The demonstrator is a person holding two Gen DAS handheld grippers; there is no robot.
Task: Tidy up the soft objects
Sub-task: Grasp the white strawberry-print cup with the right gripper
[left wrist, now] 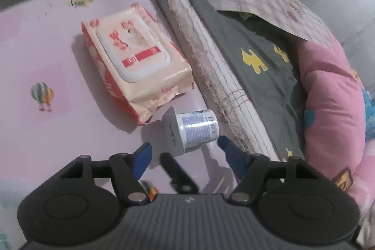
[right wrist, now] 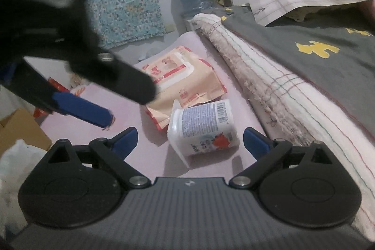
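The pink tabletop (left wrist: 46,43) carries two things near its edge along the bed: a wipes pack (left wrist: 133,57) and, just beside its crumpled end, a small white cup (left wrist: 196,130) tipped on its side. Both claws are spread and hold nothing. The right claw (right wrist: 189,142) is level with the cup, which lies between its fingers without touching them; the left claw (left wrist: 185,149) hovers just short of it from the other side. To do this well, I judge only one claw should close, squarely across the cup's body and gently, since the thin wall likely dents. The rolled blanket (right wrist: 269,86) on the bed crowds the right finger, and the left claw (right wrist: 82,109) reaches across the approach.
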